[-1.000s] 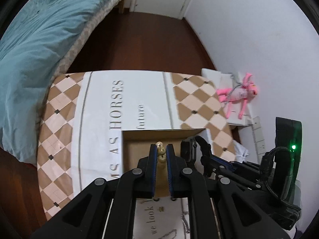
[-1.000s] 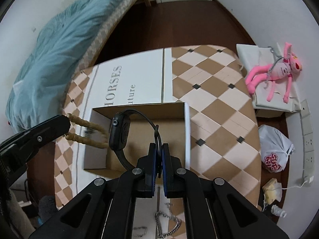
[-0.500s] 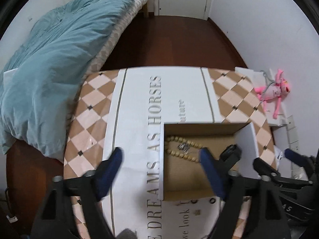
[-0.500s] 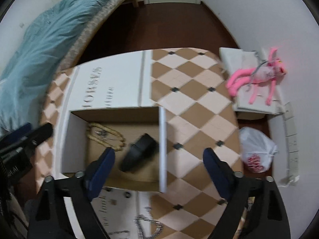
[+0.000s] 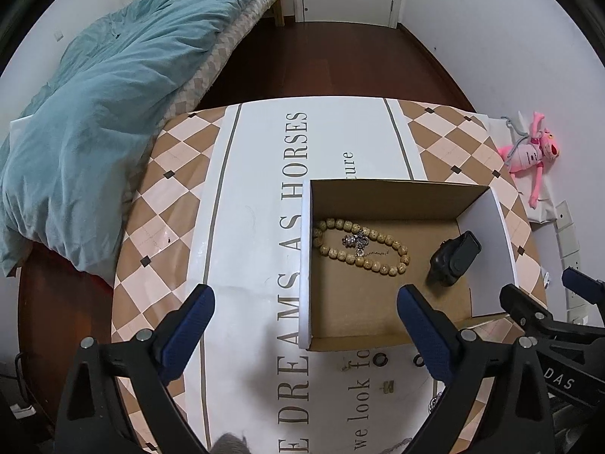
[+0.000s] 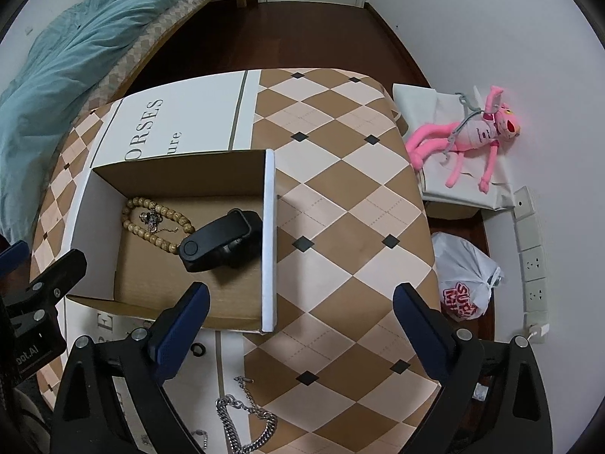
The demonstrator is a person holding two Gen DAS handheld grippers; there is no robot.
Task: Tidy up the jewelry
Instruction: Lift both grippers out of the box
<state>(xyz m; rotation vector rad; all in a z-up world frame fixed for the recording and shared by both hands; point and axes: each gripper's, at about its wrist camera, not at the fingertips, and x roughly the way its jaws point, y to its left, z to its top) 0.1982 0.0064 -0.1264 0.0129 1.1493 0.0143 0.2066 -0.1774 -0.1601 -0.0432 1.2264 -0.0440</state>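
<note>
An open cardboard box (image 5: pixel 487 219) (image 6: pixel 269 234) stands on the table. Inside it lie a wooden bead bracelet (image 5: pixel 340 254) (image 6: pixel 159 236) with a small silver piece (image 5: pixel 355 240) on it, and a black smart band (image 5: pixel 455 252) (image 6: pixel 217 240). My left gripper (image 5: pixel 305 327) is open and empty above the box's near left side. My right gripper (image 6: pixel 300 321) is open and empty above the box's near right corner. Two black rings (image 5: pixel 380 359), a small charm (image 5: pixel 388 386) and a silver chain (image 6: pixel 245 423) lie on the table in front of the box.
The table has a checked brown and cream cloth (image 6: pixel 340 208) with a white printed strip (image 5: pixel 264 189). A bed with a teal duvet (image 5: pixel 94 113) is at the left. A pink plush toy (image 6: pixel 469 132) and a plastic bag (image 6: pixel 465 287) lie by the right wall.
Both grippers opened and let go: the bead bracelet and the black smart band dropped into the box. Both grippers have since pulled up and back.
</note>
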